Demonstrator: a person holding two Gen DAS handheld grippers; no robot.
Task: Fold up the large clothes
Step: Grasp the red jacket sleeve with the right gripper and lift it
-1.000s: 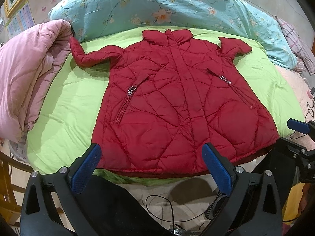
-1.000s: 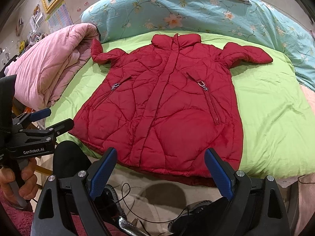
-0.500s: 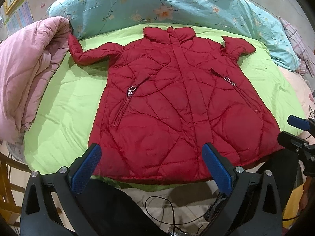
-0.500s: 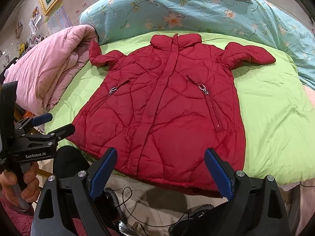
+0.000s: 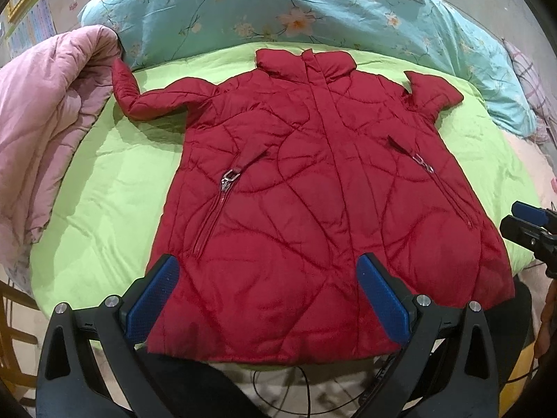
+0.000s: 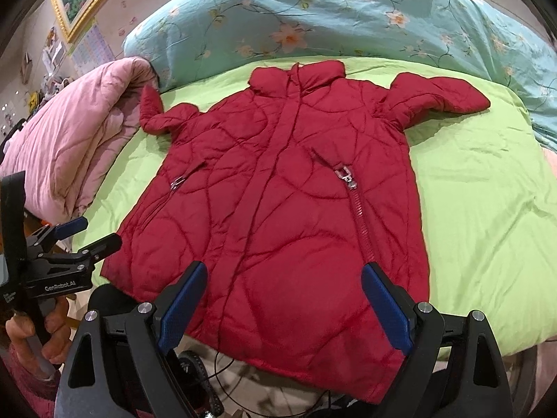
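A red quilted jacket point(image 5: 313, 191) lies flat, front up, on a lime green quilt point(image 5: 104, 191), collar at the far side, both sleeves spread, hem hanging over the near bed edge. It also shows in the right wrist view point(image 6: 285, 202). My left gripper point(image 5: 268, 296) is open and empty, its blue pads over the hem's left part. My right gripper point(image 6: 285, 299) is open and empty over the hem's right part. Each gripper shows in the other's view: the right gripper point(image 5: 522, 223), the left gripper point(image 6: 87, 237).
A rolled pink quilt point(image 5: 41, 132) lies along the left of the bed, touching the left sleeve. A blue floral duvet point(image 5: 278, 10) is bunched at the far side. Black cables point(image 6: 226, 376) and the floor lie below the near bed edge.
Both grippers have moved forward toward the bed. The jacket hem now lies between each pair of pads. The jacket has not moved.
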